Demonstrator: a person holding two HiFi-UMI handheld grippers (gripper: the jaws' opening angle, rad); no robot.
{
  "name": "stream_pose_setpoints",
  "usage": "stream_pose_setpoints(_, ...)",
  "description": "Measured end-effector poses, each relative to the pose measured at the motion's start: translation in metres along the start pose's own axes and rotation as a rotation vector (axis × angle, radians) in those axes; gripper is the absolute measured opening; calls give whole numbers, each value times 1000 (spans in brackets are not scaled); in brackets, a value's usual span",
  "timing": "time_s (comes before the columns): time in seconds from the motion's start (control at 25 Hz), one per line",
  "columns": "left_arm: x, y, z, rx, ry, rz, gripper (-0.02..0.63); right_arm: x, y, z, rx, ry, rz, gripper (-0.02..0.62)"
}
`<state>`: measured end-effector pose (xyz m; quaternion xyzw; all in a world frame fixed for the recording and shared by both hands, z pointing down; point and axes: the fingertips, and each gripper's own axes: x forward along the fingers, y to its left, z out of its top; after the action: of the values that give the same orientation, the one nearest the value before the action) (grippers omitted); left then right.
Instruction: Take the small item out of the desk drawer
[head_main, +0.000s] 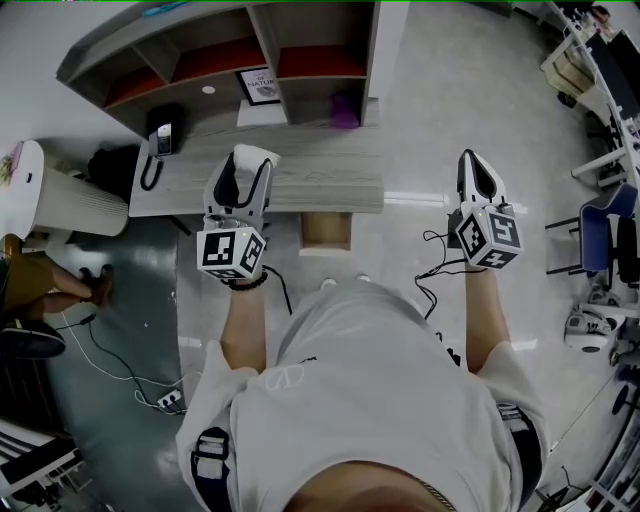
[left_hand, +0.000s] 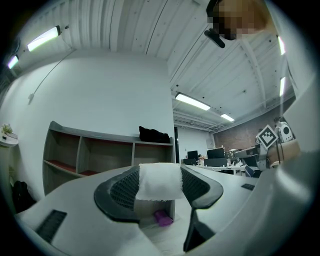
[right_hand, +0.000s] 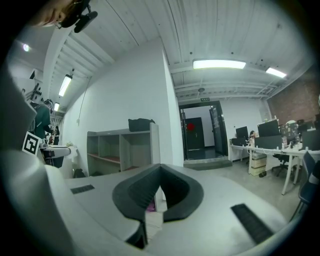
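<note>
My left gripper (head_main: 250, 160) is held over the grey desk top (head_main: 330, 170), shut on a small white fabric-like item (head_main: 254, 153). In the left gripper view the white item (left_hand: 159, 182) spans the gap between both black pads of the left gripper (left_hand: 159, 172). Under the desk's front edge the wooden drawer (head_main: 326, 232) stands pulled out, and I see nothing inside it. My right gripper (head_main: 474, 162) hovers to the right of the desk, above the floor, shut and empty. In its own view the right gripper (right_hand: 160, 169) has its tips touching.
A purple object (head_main: 345, 112) lies on the desk by the shelf unit (head_main: 200, 60). A black phone (head_main: 163, 135) and a framed sign (head_main: 260, 87) are on the desk too. A white cabinet (head_main: 70, 200) stands left, chairs (head_main: 610, 230) right, and cables (head_main: 130, 375) run on the floor.
</note>
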<state>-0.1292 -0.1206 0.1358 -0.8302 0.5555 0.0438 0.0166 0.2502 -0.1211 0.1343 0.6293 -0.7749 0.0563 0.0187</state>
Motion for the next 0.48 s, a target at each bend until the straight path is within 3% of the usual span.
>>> stream_pose_setpoints(0.48,-6,2,0,-2,-3,9,255,0,5,-7,1,23,12,0)
